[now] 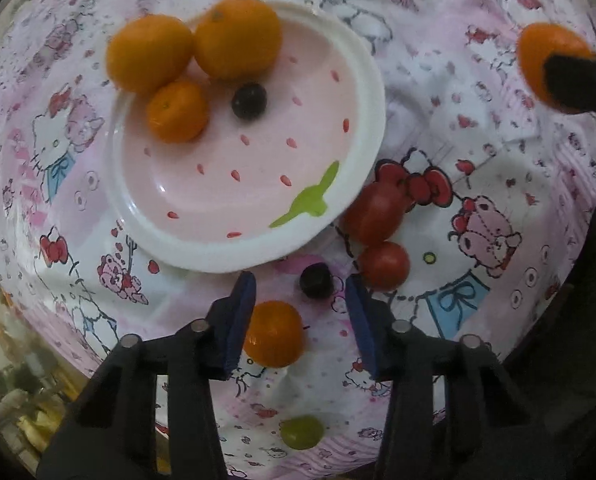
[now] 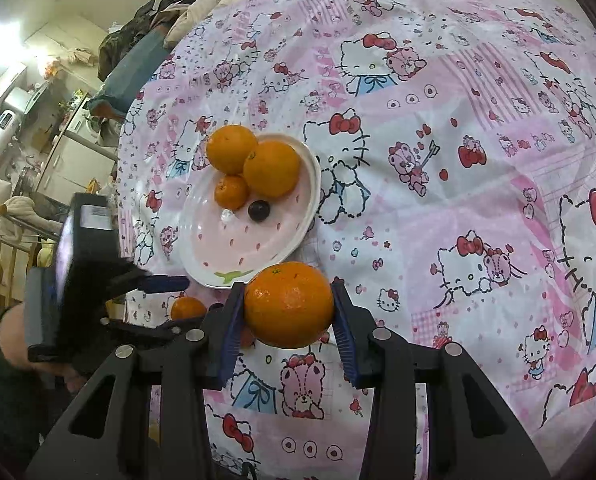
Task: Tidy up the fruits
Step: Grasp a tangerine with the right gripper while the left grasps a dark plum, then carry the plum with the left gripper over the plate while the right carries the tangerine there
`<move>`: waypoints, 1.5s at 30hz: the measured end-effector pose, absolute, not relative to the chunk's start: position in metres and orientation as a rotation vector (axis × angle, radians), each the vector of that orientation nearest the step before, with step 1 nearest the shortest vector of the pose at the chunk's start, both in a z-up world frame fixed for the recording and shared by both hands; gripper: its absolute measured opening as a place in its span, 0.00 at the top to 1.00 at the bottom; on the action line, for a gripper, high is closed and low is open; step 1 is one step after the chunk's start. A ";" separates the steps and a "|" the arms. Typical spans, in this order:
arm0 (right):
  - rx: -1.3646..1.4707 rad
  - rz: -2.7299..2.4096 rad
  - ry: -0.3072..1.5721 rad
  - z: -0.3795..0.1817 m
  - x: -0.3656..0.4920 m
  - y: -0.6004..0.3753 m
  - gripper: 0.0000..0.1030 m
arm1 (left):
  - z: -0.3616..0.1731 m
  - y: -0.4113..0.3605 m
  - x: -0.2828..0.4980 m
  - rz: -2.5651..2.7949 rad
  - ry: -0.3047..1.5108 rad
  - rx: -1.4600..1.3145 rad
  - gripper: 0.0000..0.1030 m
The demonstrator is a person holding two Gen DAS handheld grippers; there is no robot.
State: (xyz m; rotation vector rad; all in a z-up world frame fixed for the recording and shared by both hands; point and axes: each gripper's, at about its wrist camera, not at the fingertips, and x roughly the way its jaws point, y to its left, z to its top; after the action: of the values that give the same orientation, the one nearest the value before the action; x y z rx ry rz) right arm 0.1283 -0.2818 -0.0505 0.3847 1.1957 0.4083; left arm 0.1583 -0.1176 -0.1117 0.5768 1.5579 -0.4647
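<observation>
Right gripper (image 2: pixel 288 320) grasping orange (image 2: pixel 289 305), plate (image 2: pixel 298 240) just ahead; left gripper (image 1: pixel 300 320) unclenched over small mandarin (image 1: pixel 274 334).

Landmark: plate (image 1: pixel 362 92), one, pink with a white rim.

- Oranges, five: three on the plate — two large (image 1: pixel 237 38) (image 1: pixel 149 54), one small (image 1: pixel 177 111); one small on the cloth just below the plate (image 1: pixel 273 334); one large well off to its right (image 1: pixel 538 56).
- Dark grapes, two: one on the plate (image 1: pixel 249 101), one just below its rim (image 1: pixel 316 280).
- Tomatoes, two: both beside the plate's lower right rim, touching each other (image 1: pixel 372 212) (image 1: pixel 384 265).
- Green grape, one: farthest below the plate (image 1: pixel 301 432).
</observation>
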 end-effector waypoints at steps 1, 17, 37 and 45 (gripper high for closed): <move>0.386 0.408 1.193 -0.049 0.127 -0.284 0.58 | -0.115 -0.120 0.160 -0.462 1.575 0.580 0.66; 0.415 0.420 1.186 -0.048 0.133 -0.283 0.58 | -0.154 -0.148 0.159 -0.462 1.629 0.656 0.85; 0.384 0.397 1.203 -0.053 0.134 -0.279 0.58 | -0.070 -0.121 0.128 -0.335 1.454 0.362 0.85; 0.372 0.390 1.194 -0.051 0.134 -0.274 0.58 | -0.049 -0.065 0.128 -0.258 1.415 0.233 0.85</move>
State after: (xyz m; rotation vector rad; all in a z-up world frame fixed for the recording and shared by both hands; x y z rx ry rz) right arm 0.1340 -0.2744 -0.0511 0.3716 1.1941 0.3902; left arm 0.1283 -0.0648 -0.0488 0.2331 1.4150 -0.2576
